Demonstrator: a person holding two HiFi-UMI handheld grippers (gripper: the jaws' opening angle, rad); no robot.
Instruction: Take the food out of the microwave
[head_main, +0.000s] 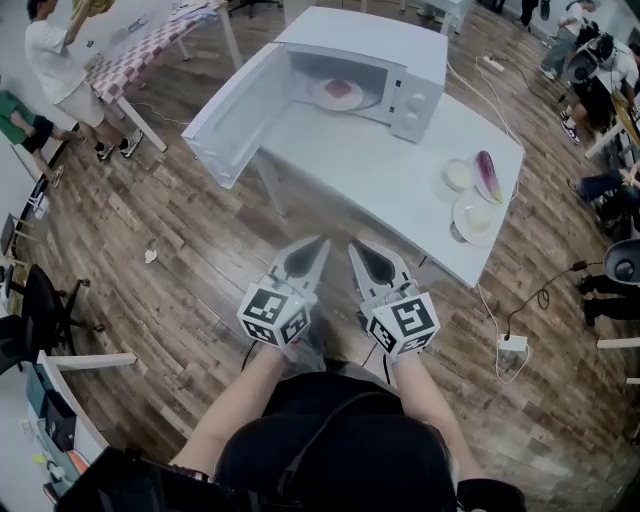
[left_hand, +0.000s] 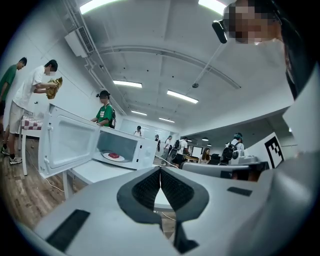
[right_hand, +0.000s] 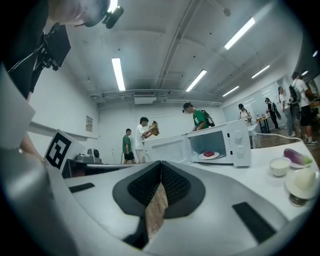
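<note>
Head view: left gripper (head_main: 318, 243) and right gripper (head_main: 355, 247) side by side over wood floor (head_main: 180, 260), short of the white table (head_main: 380, 180). Both jaws clenched together, nothing between them. Microwave (head_main: 400, 60) on table, door (head_main: 235, 115) swung open. Red food (head_main: 339, 89) sits on white plate (head_main: 322, 98) inside. Eggplant (head_main: 487, 176) near table's right end.

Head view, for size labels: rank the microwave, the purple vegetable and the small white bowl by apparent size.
1. microwave
2. purple vegetable and small white bowl: too alike to rank.
</note>
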